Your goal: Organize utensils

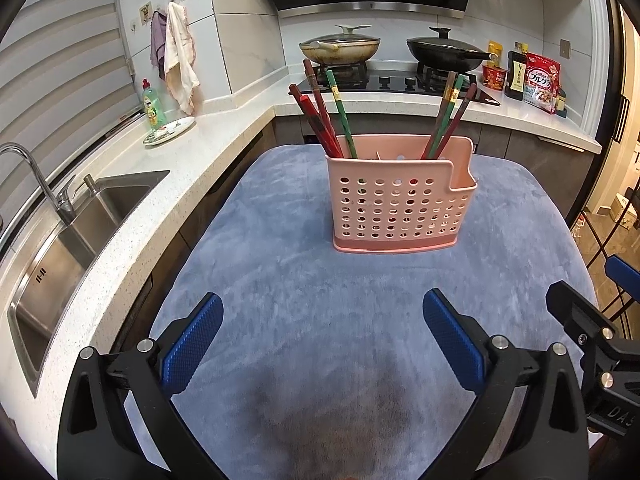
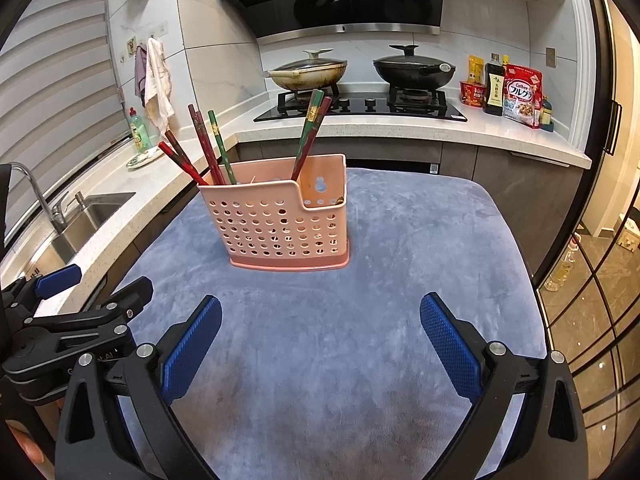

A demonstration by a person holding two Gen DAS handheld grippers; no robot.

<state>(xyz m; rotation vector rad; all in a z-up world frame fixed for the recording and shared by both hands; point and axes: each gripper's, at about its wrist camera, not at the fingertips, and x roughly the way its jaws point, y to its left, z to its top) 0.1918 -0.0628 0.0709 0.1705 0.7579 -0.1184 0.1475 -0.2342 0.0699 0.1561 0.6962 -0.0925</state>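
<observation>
The left gripper (image 1: pixel 322 332) had its jaws spread wide with nothing between them, and the right gripper (image 2: pixel 320 332) was the same: wide and empty, just beside the left one and at about the same height. Under both pairs of jaws lay only the blue cloth (image 1: pixel 280 280), bare as far as either view showed.

Ahead of the jaws, and well clear of them, the pink utensil holder (image 1: pixel 396 204) stood upright on the cloth. A bundle of chopsticks (image 1: pixel 320 116) leaned out of its far-left end, mostly red-brown with one green stick among them, and a smaller group of chopsticks (image 1: pixel 450 116) leaned out toward the right (which compartment each sat in could not be made out through the holes).

Judged from this, the sorting looked finished or very nearly so: every utensil in sight was already in the holder, none lay loose on the cloth, and neither gripper carried anything.
</observation>
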